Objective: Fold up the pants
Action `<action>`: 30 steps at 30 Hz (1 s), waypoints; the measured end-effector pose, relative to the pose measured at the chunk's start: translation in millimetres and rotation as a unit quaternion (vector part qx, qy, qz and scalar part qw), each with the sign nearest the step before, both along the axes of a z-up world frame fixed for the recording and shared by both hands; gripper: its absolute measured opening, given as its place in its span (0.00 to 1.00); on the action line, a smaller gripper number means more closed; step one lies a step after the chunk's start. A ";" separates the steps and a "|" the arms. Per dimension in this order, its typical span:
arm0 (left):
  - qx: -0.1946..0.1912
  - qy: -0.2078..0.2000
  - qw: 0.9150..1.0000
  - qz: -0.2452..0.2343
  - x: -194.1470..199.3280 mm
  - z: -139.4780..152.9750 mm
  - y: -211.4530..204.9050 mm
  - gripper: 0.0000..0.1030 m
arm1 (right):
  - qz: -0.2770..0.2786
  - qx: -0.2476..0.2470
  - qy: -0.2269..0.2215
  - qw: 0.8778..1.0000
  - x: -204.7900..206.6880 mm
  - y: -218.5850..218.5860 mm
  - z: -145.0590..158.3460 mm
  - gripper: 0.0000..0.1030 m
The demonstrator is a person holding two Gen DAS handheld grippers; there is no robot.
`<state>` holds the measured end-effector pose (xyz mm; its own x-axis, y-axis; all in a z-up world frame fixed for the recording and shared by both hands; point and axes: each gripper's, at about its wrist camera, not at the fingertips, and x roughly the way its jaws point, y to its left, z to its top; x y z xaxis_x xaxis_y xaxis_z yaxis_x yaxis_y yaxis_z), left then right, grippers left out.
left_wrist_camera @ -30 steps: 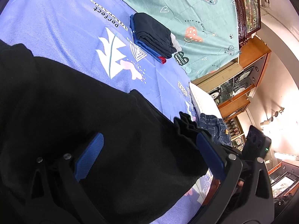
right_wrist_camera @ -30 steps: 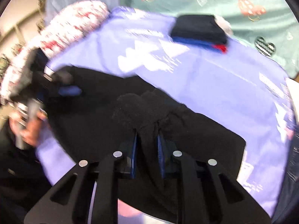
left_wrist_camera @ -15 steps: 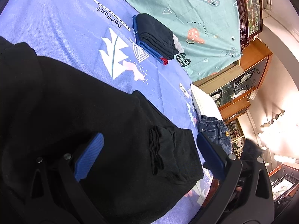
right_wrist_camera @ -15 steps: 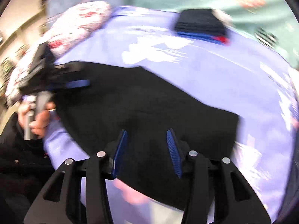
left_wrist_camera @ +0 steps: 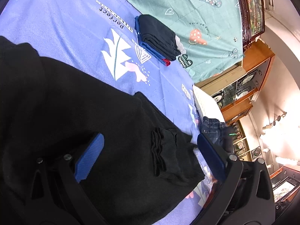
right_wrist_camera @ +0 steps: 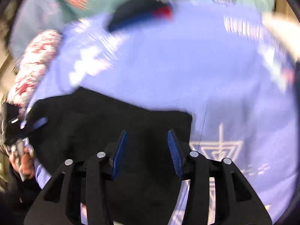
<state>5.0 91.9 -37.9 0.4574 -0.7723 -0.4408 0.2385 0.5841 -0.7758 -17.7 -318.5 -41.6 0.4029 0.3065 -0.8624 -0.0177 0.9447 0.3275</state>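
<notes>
The black pants [left_wrist_camera: 78,112] lie folded on the lilac bedsheet [left_wrist_camera: 61,24], with the ribbed cuffs [left_wrist_camera: 159,153] resting on top near the right end. My left gripper [left_wrist_camera: 148,150] is wide open just above the pants and holds nothing. In the blurred right wrist view the pants [right_wrist_camera: 112,121] lie flat below my right gripper [right_wrist_camera: 147,144], which is open and empty. The left gripper [right_wrist_camera: 35,123] shows there at the far left, in a hand.
A stack of folded dark clothes [left_wrist_camera: 157,37] sits further up the sheet [right_wrist_camera: 187,65]. Jeans [left_wrist_camera: 213,129] lie at the bed's right edge beside a white pillow [left_wrist_camera: 204,101]. A teal cover [left_wrist_camera: 187,9] lies behind. A red-flecked white bolster [right_wrist_camera: 33,65] is at the left. Wooden cabinets [left_wrist_camera: 253,75] stand beyond.
My right gripper opened, let the cuffs drop onto the pants and pulled back to the right. My left gripper stayed open in place.
</notes>
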 end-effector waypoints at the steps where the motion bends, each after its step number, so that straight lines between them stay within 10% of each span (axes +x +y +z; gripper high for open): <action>1: 0.004 0.000 1.000 0.014 -3.5 2.6 4.8 0.98 | -0.002 0.016 0.005 1.000 3.6 -1.7 -9.9 0.51; 5: -0.006 -0.010 0.999 0.053 -51.8 40.9 40.0 0.98 | 0.000 0.062 -0.068 0.996 -15.1 -6.4 14.6 0.63; 8: 0.037 -0.007 0.995 0.087 -86.5 65.6 67.0 0.98 | -0.021 0.109 -0.151 0.982 -30.1 -23.8 28.7 0.97; 18: 0.060 0.146 0.966 0.207 -66.3 6.4 102.3 0.98 | -0.040 0.206 -0.154 0.966 -18.7 -44.0 0.7 0.98; 28: 0.113 0.142 0.947 0.264 -4.3 0.9 96.2 0.97 | -0.051 0.220 -0.167 0.960 -19.5 -42.5 -0.1 0.98; 30: 0.113 0.137 0.952 0.248 -3.6 -3.7 88.7 0.50 | -0.053 0.219 -0.168 0.960 -21.1 -43.8 0.1 0.98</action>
